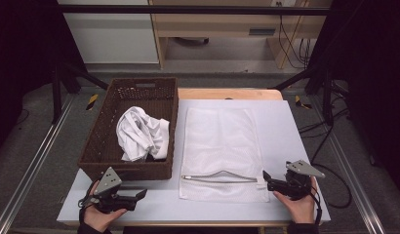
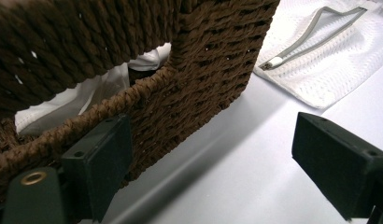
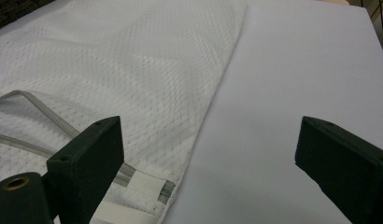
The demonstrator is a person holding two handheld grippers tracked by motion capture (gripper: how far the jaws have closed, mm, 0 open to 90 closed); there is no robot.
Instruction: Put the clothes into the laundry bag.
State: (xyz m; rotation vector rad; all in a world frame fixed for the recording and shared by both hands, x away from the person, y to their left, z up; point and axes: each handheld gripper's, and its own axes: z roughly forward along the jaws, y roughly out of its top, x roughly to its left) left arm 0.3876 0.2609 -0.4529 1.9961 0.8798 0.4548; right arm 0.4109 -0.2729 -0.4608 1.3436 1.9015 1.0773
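Observation:
A white mesh laundry bag (image 1: 221, 152) lies flat in the middle of the table, its grey zipper (image 1: 218, 178) partly open along the near edge. A brown wicker basket (image 1: 106, 165) at the left holds a crumpled white garment (image 1: 141, 134). My left gripper (image 1: 141, 194) rests open at the near left, just in front of the basket's near wall (image 2: 199, 70), with nothing between its jaws. My right gripper (image 1: 266, 176) is open at the near right, beside the bag's near right corner (image 3: 147, 186), its jaws apart over bare table.
The white table top (image 1: 281, 131) has free room right of the bag and along the near edge. A wooden strip (image 1: 227, 93) runs along the far edge. Black frame posts and cables stand on the floor around the table.

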